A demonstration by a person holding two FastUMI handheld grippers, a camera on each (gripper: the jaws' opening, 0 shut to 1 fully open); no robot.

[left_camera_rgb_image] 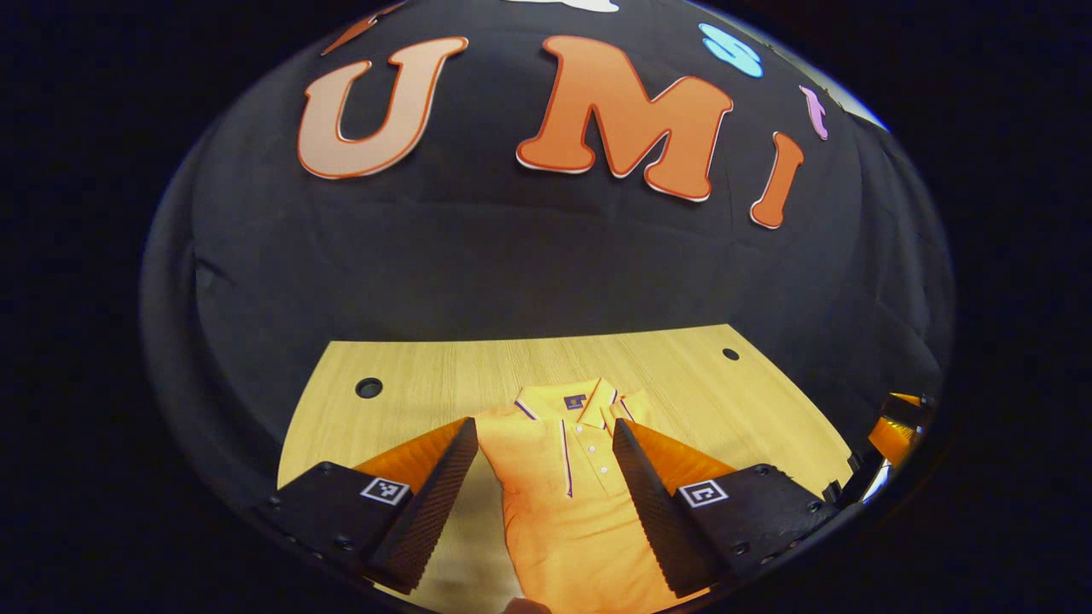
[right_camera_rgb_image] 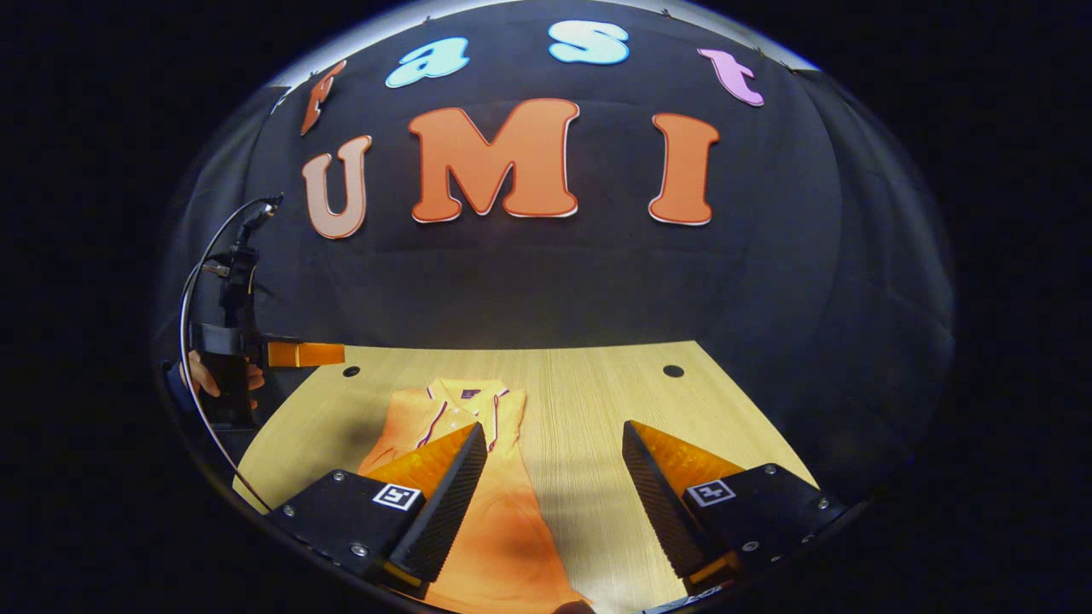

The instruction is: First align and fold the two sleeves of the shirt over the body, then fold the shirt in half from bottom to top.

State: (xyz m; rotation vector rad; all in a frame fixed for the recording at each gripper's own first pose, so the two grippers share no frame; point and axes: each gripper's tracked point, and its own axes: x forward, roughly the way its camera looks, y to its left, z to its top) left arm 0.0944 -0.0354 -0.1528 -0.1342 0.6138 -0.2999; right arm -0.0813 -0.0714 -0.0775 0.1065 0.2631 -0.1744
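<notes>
**On the bench, a narrow-folded shirt under two wide claws**

On the wooden bench [left_camera_rgb_image: 409, 367] lies the orange polo shirt [left_camera_rgb_image: 572, 495], collar toward the booth's wall, placket with small buttons facing up, its body a narrow strip with the sleeves lying in over it. In the right gripper view the same shirt [right_camera_rgb_image: 503, 529] runs from the collar near the bench's far edge down toward the camera.

Above the shirt the left claw [left_camera_rgb_image: 546, 486] stands wide, a finger on each side of the shirt's chest, gripping nothing. The right claw [right_camera_rgb_image: 554, 495] is also wide and holds nothing; its one finger overlaps the shirt's edge, the other is over bare wood beside the shirt.

Beyond the shirt, two round holes [right_camera_rgb_image: 673, 371] mark the bench near the wall.
</notes>
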